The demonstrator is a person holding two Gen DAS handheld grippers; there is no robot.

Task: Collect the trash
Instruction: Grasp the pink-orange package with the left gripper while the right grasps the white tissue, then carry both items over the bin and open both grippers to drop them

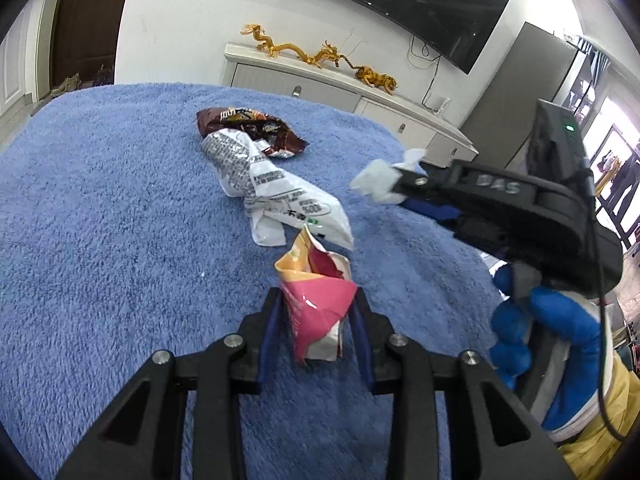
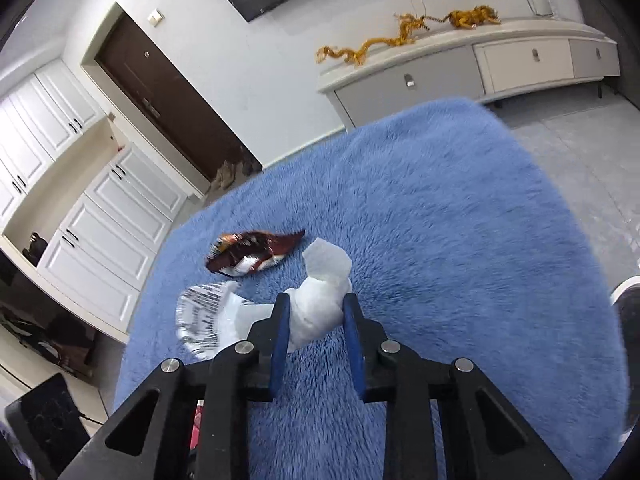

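Observation:
My left gripper (image 1: 316, 304) is shut on a crumpled pink and cream snack wrapper (image 1: 316, 300), held above the blue fluffy rug (image 1: 100, 220). My right gripper (image 2: 316, 304) is shut on a crumpled white tissue (image 2: 320, 300); it also shows in the left wrist view (image 1: 400, 190), to the right, with the tissue (image 1: 376, 180) at its tips. A white printed plastic bag (image 1: 264, 184) lies on the rug ahead, also in the right wrist view (image 2: 208, 316). A dark brown snack bag (image 1: 252, 128) lies beyond it (image 2: 252, 252).
A white low cabinet (image 1: 320, 84) with golden dragon figures (image 1: 304, 52) stands against the far wall under a wall TV (image 1: 400, 0). A brown door (image 2: 168, 96) and white cupboards (image 2: 100, 232) are at left. Grey floor tiles (image 2: 580, 152) lie right of the rug.

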